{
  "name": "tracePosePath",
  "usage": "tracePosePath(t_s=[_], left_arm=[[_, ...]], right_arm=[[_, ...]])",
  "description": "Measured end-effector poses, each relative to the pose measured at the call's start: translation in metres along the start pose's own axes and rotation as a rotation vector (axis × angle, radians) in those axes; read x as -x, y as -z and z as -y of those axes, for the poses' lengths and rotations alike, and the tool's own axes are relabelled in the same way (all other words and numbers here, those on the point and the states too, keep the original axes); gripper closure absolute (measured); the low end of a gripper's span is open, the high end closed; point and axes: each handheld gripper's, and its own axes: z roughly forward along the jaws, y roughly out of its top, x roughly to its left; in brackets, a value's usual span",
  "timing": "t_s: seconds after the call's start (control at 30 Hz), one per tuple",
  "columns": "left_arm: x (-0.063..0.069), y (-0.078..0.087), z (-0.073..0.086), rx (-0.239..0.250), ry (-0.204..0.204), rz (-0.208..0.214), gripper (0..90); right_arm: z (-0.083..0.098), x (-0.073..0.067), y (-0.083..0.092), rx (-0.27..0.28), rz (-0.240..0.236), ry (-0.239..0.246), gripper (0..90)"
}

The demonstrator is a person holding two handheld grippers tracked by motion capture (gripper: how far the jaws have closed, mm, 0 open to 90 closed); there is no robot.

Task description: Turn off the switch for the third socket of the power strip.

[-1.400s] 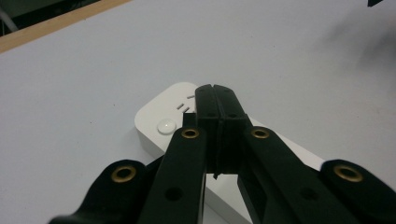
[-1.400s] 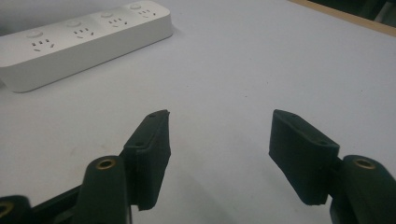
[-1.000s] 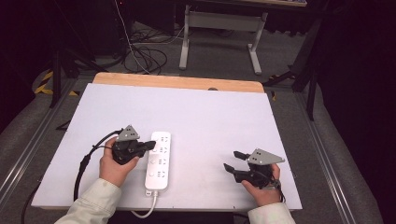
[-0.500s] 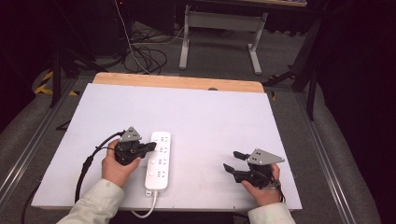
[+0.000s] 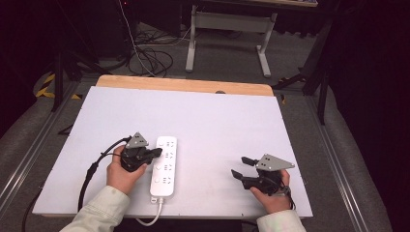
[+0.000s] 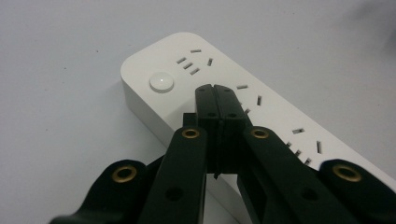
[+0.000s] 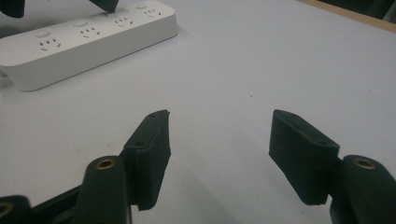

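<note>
White strip (image 5: 163, 166) lies near the table's (image 5: 217, 125) front edge, my left gripper (image 6: 215, 88), jaws pressed together and holding nothing, hovers by its round button (image 6: 161, 82), likely to press next, while my right gripper (image 7: 219, 140) idles wide open, empty.
</note>
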Motion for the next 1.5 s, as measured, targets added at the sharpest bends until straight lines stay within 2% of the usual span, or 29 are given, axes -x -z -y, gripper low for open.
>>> tracePosePath(t_s=[0.1, 0.13, 0.2, 0.4, 0.43, 0.53, 0.73, 1.03, 1.2, 1.23, 1.33, 1.5], left_arm=[[0.0, 0.0, 0.001, 0.0, -0.006, 0.001, 90.0], [0.001, -0.001, 0.002, 0.004, 0.011, 0.01, 90.0], [0.002, -0.001, 0.003, 0.011, 0.014, 0.008, 90.0], [0.002, -0.002, 0.003, 0.008, 0.0, 0.006, 90.0], [0.001, -0.002, 0.003, 0.01, -0.016, -0.011, 90.0], [0.003, -0.003, 0.004, 0.007, 0.004, 0.001, 90.0], [0.004, -0.003, 0.005, 0.011, 0.008, -0.001, 90.0], [0.008, -0.004, 0.005, 0.011, -0.018, -0.027, 90.0], [0.01, -0.003, 0.004, 0.005, -0.046, -0.062, 90.0], [0.011, -0.004, 0.004, 0.004, -0.035, -0.048, 90.0], [0.011, -0.003, 0.004, 0.002, -0.061, -0.063, 90.0], [0.013, -0.004, 0.003, -0.002, -0.053, -0.067, 90.0]], right_arm=[[0.0, 0.0, 0.0, 0.0, -0.001, -0.002, 38.6], [0.0, 0.0, 0.0, 0.001, -0.002, -0.003, 38.6], [0.0, 0.0, 0.0, 0.0, -0.002, -0.003, 38.6], [0.0, 0.001, 0.0, 0.0, -0.005, -0.004, 38.6], [0.0, 0.001, 0.0, 0.0, -0.006, -0.004, 38.6], [0.001, 0.0, 0.0, 0.001, -0.008, -0.004, 38.5], [0.001, 0.0, -0.001, 0.0, -0.009, -0.004, 38.5], [0.001, 0.0, 0.0, 0.0, -0.008, -0.003, 38.5], [0.001, 0.0, 0.0, 0.001, -0.005, -0.003, 38.5], [0.001, 0.0, 0.0, 0.001, -0.006, -0.003, 38.5], [0.001, 0.0, 0.0, 0.0, -0.007, -0.002, 38.5], [0.001, 0.0, 0.0, 0.0, -0.005, -0.003, 38.5]])
